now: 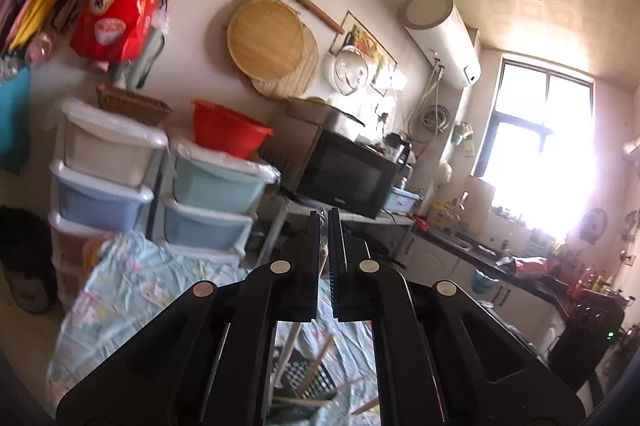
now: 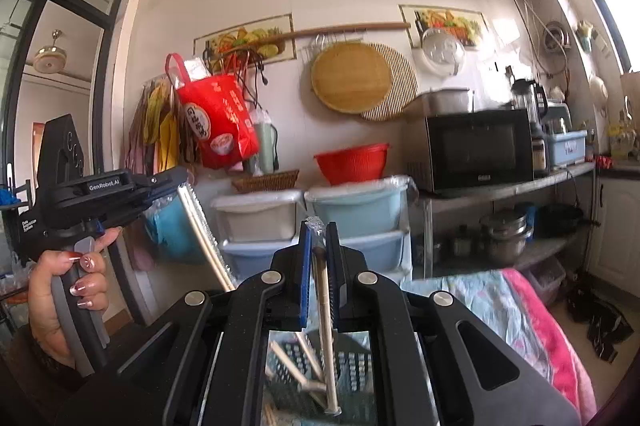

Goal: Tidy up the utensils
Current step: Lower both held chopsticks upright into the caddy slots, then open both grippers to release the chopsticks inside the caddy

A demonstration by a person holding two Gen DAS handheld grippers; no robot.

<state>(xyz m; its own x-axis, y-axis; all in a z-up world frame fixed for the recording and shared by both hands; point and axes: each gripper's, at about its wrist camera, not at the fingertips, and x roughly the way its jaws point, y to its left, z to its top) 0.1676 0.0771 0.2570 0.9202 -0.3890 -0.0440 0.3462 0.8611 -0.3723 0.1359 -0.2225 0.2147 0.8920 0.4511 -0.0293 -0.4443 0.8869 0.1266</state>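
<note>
In the left wrist view my left gripper [image 1: 324, 217] points level and is shut on a thin edge of clear plastic wrap [image 1: 323, 244]. The right wrist view shows that gripper [image 2: 182, 184] at the left, held by a hand [image 2: 64, 298], with a long flat wrapped packet [image 2: 206, 238] slanting down from its jaws. My right gripper [image 2: 319, 226] is shut on a long thin wrapped chopstick [image 2: 325, 306] that hangs down between the fingers. Below both grippers a dark perforated basket [image 2: 356, 366] [image 1: 316, 382] holds several loose sticks.
Stacked plastic drawers [image 2: 360, 210] with a red basin [image 2: 352, 162] on top stand against the wall. A microwave [image 2: 476, 146] sits on a metal shelf to the right. A patterned cloth [image 1: 132, 274] covers the table, and a pink blanket [image 2: 548, 334] lies at the right.
</note>
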